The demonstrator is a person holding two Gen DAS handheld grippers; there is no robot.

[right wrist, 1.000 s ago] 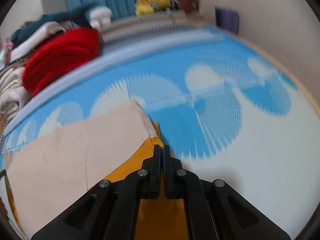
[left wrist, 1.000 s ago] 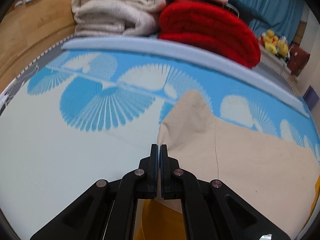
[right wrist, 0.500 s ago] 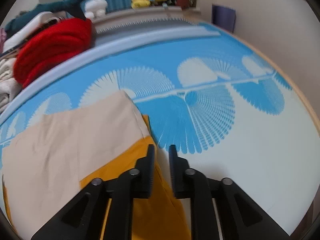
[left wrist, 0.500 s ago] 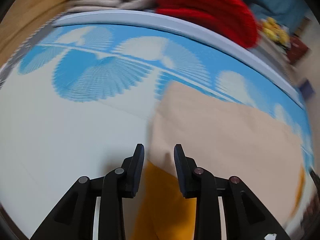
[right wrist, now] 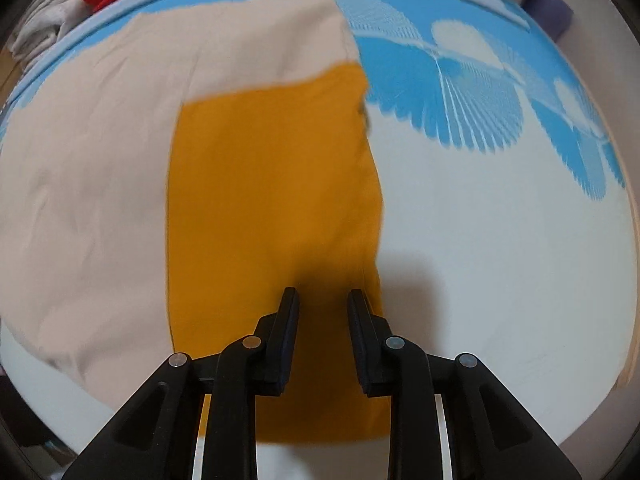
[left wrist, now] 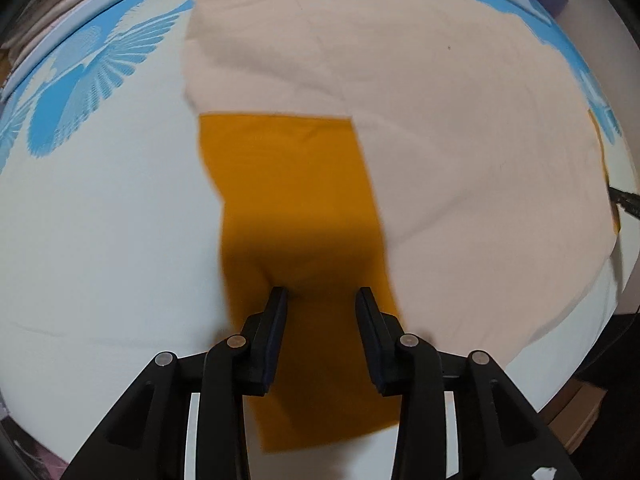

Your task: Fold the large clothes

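Left wrist view shows the left hand-held gripper (left wrist: 320,296) pointing down over an orange strip (left wrist: 292,184) of the big garment, its jaws just opened, nothing pinched. The right hand-held gripper (right wrist: 318,298) does the same over the other orange strip (right wrist: 272,168). Farther off lies the beige cloth (left wrist: 440,92), spread flat on the blue and white bed (left wrist: 100,220). One fold looks done. Next, I think, both must pinch the near edges and carry them across.

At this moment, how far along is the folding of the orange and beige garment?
Done: beige fabric already lies folded over the orange garment. In hand: nothing; left gripper and right gripper, jaws just opening, hover over orange strips. Left: folding those strips and finishing.
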